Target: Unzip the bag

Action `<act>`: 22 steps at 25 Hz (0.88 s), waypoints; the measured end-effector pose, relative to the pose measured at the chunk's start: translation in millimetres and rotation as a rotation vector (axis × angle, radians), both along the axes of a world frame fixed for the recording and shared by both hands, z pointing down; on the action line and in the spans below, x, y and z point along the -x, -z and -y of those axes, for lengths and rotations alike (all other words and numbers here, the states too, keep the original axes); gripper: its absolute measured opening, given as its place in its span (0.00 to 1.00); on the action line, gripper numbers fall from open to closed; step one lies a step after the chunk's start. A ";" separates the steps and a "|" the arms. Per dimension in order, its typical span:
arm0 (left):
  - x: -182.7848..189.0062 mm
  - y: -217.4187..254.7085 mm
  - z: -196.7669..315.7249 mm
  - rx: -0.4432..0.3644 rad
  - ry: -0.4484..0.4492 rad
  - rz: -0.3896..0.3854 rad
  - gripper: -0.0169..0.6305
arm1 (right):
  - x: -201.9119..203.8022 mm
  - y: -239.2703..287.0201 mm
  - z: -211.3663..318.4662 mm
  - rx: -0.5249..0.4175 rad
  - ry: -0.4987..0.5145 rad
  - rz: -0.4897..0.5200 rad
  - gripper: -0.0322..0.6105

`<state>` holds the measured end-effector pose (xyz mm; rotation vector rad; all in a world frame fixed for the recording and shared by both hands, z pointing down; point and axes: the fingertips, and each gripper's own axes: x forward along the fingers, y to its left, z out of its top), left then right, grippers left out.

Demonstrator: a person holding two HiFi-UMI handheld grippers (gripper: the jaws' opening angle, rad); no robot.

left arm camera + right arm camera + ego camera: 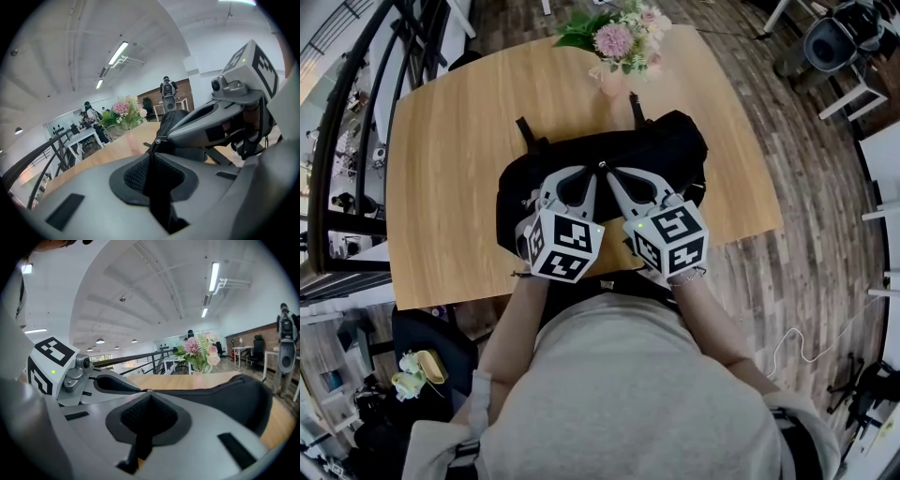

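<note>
Bag of black woven fabric, soft and slumped, lies on a pale wood-grain table with rounded corners, midway along its near edge; two dark straps point toward the far edge. There a pink vase holds pink and cream flowers with green leaves. Both grey moulded grippers meet over the bag's top seam. The left gripper has its ribbed black pads pinched together on a fold of the bag's fabric, from which a dark zip line runs up to a small metal slider. The right gripper has its jaws fully together, their tips nipping that slider at the bag's ridge.
</note>
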<state>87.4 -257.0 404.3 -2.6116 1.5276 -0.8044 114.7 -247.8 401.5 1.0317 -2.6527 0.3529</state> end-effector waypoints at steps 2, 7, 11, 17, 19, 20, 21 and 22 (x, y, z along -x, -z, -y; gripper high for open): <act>0.2 -0.4 -0.2 0.005 -0.001 -0.004 0.09 | -0.6 -1.2 1.2 0.011 -0.007 0.017 0.06; 0.6 0.0 -0.3 0.011 -0.001 -0.013 0.09 | -1.0 -1.3 3.4 0.012 -0.013 0.021 0.06; 1.2 -0.4 -1.2 0.013 0.000 -0.021 0.09 | -2.7 -1.7 3.1 0.006 -0.029 0.020 0.06; 2.2 -1.0 -3.2 0.018 0.005 -0.031 0.09 | -7.2 -2.0 2.9 0.004 -0.053 0.017 0.07; 2.7 -1.0 -3.5 0.022 0.007 -0.038 0.09 | -13.4 -2.3 4.7 0.008 -0.072 0.017 0.07; 2.7 -1.0 -3.5 0.023 0.008 -0.041 0.09 | -17.1 -2.4 6.1 0.009 -0.083 0.019 0.07; 2.8 -1.1 -3.5 0.023 0.009 -0.041 0.09 | -20.9 -2.4 7.7 0.010 -0.094 0.021 0.07; 3.0 -1.2 -3.4 0.023 0.010 -0.042 0.09 | -24.8 -2.3 9.4 0.009 -0.105 0.022 0.07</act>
